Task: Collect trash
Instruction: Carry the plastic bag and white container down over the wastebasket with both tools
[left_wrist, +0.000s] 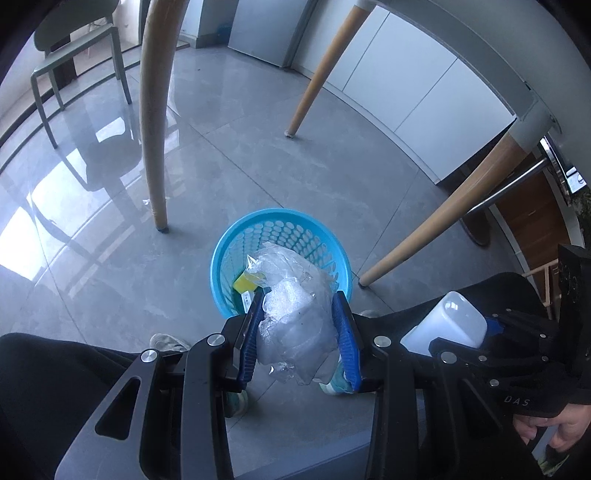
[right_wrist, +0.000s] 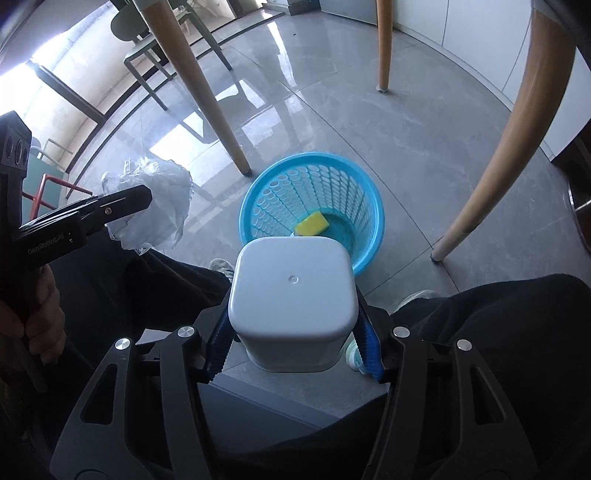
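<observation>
Left wrist view: one left gripper (left_wrist: 301, 325), tilted steeply down, clenches one crumpled clear plastic bag (left_wrist: 295, 325) above the near rim of one blue basket (left_wrist: 225, 254); one yellow sponge (left_wrist: 248, 283) lies inside. At 3 o'clock the right gripper (left_wrist: 476, 339), marked "DAS", carries one white container (left_wrist: 448, 325).

Right wrist view: the right gripper (right_wrist: 293, 332) grasps the container (right_wrist: 291, 291) over the basket's (right_wrist: 255, 206) 6 o'clock rim. At 9 o'clock, "GenRobot.AI" marks the left gripper (right_wrist: 144, 203).

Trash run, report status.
Left gripper clamps crumpled plastic wrap. Right gripper clamps white container. Blue basket below, unobstructed.
</observation>
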